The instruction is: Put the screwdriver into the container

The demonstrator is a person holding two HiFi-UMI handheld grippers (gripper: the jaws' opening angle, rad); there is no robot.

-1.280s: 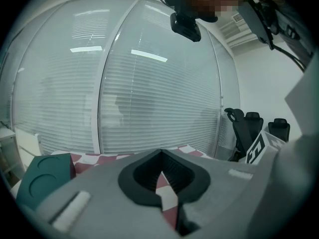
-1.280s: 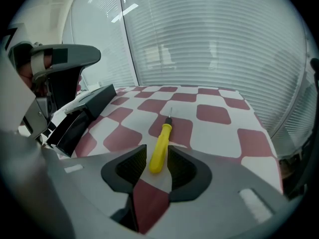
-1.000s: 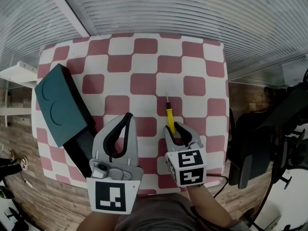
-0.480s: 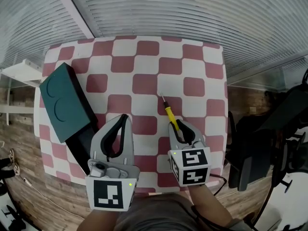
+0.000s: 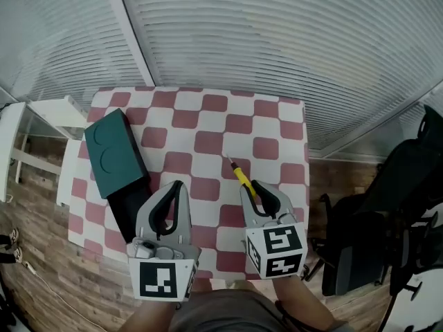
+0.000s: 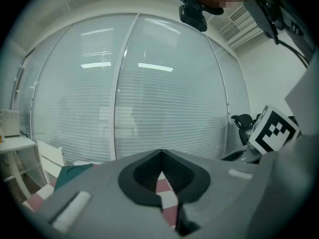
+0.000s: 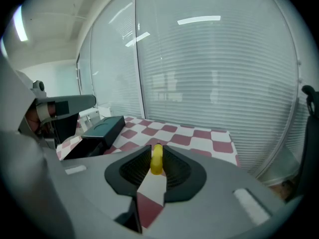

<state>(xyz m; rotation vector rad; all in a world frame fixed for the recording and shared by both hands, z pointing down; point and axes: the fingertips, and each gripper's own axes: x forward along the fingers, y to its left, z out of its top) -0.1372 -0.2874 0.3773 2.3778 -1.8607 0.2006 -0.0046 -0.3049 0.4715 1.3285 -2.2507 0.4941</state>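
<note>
My right gripper (image 5: pixel 255 189) is shut on the yellow-handled screwdriver (image 5: pixel 241 176), whose metal tip points away over the checkered table (image 5: pixel 208 126). In the right gripper view the yellow handle (image 7: pixel 156 160) is pinched between the dark pads. Both grippers are raised above the table. The dark green container (image 5: pixel 116 153) lies at the table's left, its lid part toward the back and an open black box section (image 5: pixel 129 209) in front. My left gripper (image 5: pixel 177 187) hovers near the open section, jaws shut with nothing between them (image 6: pixel 160 163).
The red-and-white checkered table stands before a wall of white blinds. A white shelf unit (image 5: pixel 41 116) is to the left, and a black office chair (image 5: pixel 387 213) to the right. Wooden floor shows around the table.
Both grippers and the head have risen, so the table looks smaller and farther. The screwdriver has lifted off the table in the right gripper.
</note>
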